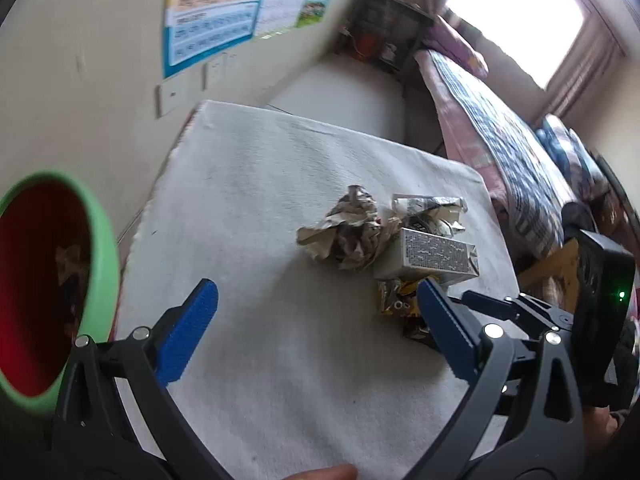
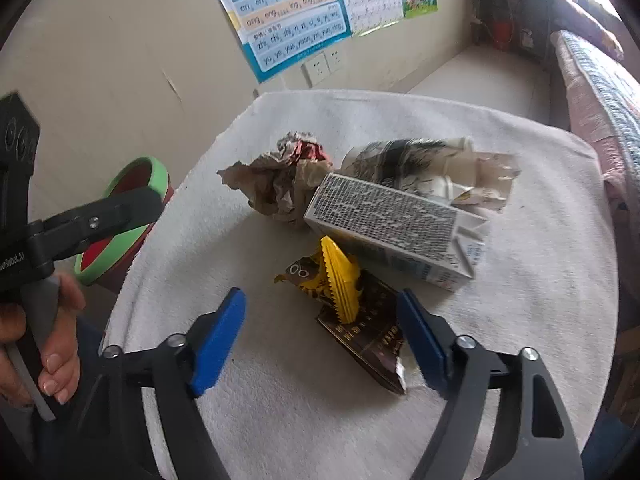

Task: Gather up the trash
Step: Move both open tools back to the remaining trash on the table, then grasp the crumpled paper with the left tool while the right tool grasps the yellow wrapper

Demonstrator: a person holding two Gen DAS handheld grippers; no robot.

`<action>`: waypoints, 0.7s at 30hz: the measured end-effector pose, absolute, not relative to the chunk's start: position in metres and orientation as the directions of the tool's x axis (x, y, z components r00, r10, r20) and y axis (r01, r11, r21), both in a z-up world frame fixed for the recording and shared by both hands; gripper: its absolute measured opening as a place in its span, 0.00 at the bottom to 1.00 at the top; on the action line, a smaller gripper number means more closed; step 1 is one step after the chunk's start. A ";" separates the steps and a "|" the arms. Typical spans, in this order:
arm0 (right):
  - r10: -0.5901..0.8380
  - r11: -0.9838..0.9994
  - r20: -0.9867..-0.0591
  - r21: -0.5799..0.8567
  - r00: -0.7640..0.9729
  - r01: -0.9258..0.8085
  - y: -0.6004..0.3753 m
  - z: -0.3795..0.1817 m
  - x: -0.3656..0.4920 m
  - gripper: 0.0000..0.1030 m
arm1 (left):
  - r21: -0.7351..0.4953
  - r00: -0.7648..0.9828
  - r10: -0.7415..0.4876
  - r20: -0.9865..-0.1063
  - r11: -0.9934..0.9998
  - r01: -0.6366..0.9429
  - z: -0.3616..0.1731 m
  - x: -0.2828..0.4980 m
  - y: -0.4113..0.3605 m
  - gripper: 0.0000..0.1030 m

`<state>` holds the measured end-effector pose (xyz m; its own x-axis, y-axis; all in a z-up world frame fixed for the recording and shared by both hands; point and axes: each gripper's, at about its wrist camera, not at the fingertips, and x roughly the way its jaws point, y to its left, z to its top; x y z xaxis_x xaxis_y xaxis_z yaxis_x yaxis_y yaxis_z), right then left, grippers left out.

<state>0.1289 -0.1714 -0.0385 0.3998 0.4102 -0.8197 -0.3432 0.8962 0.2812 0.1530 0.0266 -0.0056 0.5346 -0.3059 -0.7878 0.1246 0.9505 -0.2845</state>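
Mostly the trash is not collected yet

We see a small heap of trash lying on the white cloth of the table (image 2: pixel 540 240). It has a crumpled paper ball (image 2: pixel 280 178), a grey printed carton (image 2: pixel 384 220), a crushed black-and-white wrapper (image 2: pixel 416 158) behind the carton, and a yellow snack wrapper (image 2: pixel 336 276) lying on a dark brown packet (image 2: pixel 372 332). All these pieces touch each other or lie just beside each other.

The bin (image 1: pixel 102 256), green at the rim and red inside, stands at the left edge of the table. Inside it something pale and crumpled shows in the left wrist view, so we judge that at least one piece is perhaps already in, but the view is too dark to be sure.

Our right hand-held gripper (image 2: pixel 322 340) has its jaws apart, one on each side of the yellow wrapper and the brown packet. The pads do not press on them, so nothing is held. Our left hand-held gripper (image 1: pixel 316 328) is also spread wide and empty, over bare cloth between the bin and the heap.

So we judge that the work is near its beginning: five pieces are left to carry, and the yellow wrapper or the brown packet seems to be the next one.
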 end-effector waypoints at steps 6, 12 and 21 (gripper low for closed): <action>0.422 0.890 -0.829 0.302 0.366 -0.341 -0.166 -0.053 0.143 0.60 | -0.264 0.480 -0.311 -0.821 0.950 0.164 -0.027 0.187 0.013 0.85; 0.430 0.889 -0.836 0.326 0.340 -0.323 -0.167 -0.062 0.154 0.55 | -0.265 0.430 -0.332 -0.840 0.942 0.208 -0.044 0.217 0.008 0.83; 0.434 0.888 -0.840 0.338 0.326 -0.311 -0.168 -0.067 0.161 0.37 | -0.280 0.366 -0.364 -0.857 0.924 0.261 -0.061 0.236 0.001 0.25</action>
<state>0.1608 -0.1682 -0.0671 0.3259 0.4336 -0.8401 -0.3109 0.8883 0.3379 0.2360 0.0014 -0.0612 0.3655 -0.3635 -0.8569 0.2611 0.9237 -0.2805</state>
